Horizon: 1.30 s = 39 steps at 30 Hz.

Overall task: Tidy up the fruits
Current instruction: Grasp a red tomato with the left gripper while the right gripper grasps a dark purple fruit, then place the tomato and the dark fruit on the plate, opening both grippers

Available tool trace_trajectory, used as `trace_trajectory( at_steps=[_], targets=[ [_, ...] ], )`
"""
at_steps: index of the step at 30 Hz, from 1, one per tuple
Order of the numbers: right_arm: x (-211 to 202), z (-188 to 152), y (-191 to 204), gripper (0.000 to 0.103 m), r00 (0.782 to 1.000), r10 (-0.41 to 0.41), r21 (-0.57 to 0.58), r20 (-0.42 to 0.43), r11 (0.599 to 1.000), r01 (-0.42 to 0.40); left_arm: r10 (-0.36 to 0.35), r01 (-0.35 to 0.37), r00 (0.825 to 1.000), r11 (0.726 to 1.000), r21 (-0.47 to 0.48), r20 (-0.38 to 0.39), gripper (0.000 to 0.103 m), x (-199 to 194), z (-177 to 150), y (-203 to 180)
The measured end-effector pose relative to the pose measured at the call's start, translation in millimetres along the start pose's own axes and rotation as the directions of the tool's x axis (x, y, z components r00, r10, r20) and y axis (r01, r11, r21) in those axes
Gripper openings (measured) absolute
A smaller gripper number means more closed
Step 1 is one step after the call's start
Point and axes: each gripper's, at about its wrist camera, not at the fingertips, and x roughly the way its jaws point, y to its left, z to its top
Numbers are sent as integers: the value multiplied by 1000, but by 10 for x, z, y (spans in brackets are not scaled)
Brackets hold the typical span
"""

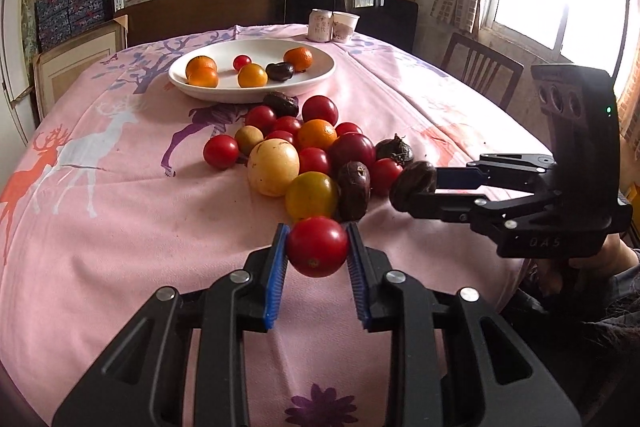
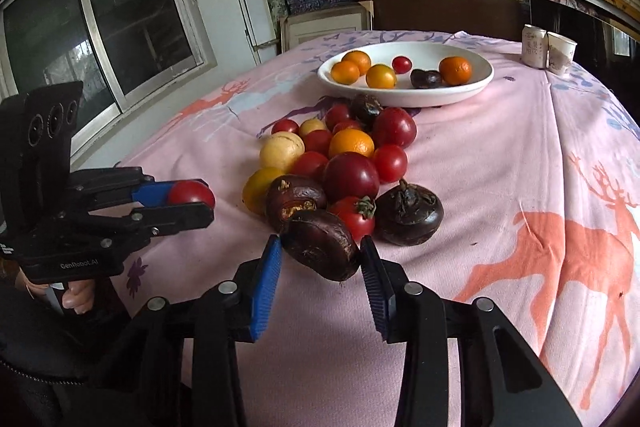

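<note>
A pile of fruit (image 1: 308, 151) lies on the pink tablecloth: red tomatoes, an orange, yellow fruits and dark brown fruits. A white plate (image 1: 320, 77) behind it holds oranges, a small tomato and a dark fruit. My left gripper (image 1: 318, 247) is shut on a red tomato (image 1: 317, 246) at the pile's near edge; it also shows in the right wrist view (image 2: 188, 201). My right gripper (image 2: 322, 247) is shut on a dark brown fruit (image 2: 322, 243), held just above the cloth; it shows in the left wrist view (image 1: 414, 185) to the pile's right.
A can (image 1: 320, 25) and a paper cup (image 1: 345, 26) stand at the table's far edge behind the plate. A wooden chair (image 1: 482, 69) stands at the right side. Shelves with boxes fill the back wall. Windows are on both sides.
</note>
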Motion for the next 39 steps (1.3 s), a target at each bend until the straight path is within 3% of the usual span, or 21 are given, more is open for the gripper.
trace_trajectory(
  at_steps=[8, 15, 19, 23, 29, 31, 33, 36, 39],
  targets=[
    [-249, 164, -239, 40, 997, 49, 112, 67, 992, -56, -10, 10, 1000, 1000, -23, 26, 28, -19, 128, 56],
    [-202, 741, -524, 41, 993, 27, 158, 116, 986, -45, 2, -1, 997, 1000, -13, 83, 28, 71, 651, 212],
    [50, 1083, -729, 41, 994, 19, 189, 106, 981, -39, 19, -16, 996, 999, -36, 88, 28, 357, 1067, 445],
    [400, 1341, -960, 41, 997, 0, 236, 74, 972, -17, 22, -20, 999, 998, -61, 40, 28, 779, 1423, 663],
    [810, 1537, -1156, 43, 999, -14, 276, 39, 961, 3, 86, -89, 995, 993, -80, -46, 29, 1369, 1665, 914],
    [847, 1511, -1198, 65, 999, -2, 302, 44, 953, -11, 75, -82, 995, 991, -108, -65, 42, 1453, 1655, 1003],
    [832, 1442, -1220, 65, 998, 8, 308, 69, 951, -29, 81, -84, 996, 990, -111, -39, 57, 1397, 1618, 1024],
    [771, 1293, -1277, 65, 994, 36, 348, 99, 935, -69, 95, -94, 995, 991, -97, 8, 61, 1187, 1572, 970],
    [607, 1093, -1312, 65, 990, 48, 364, 131, 927, -93, 40, -37, 999, 994, -99, 31, 67, 902, 1427, 862]
  ],
)
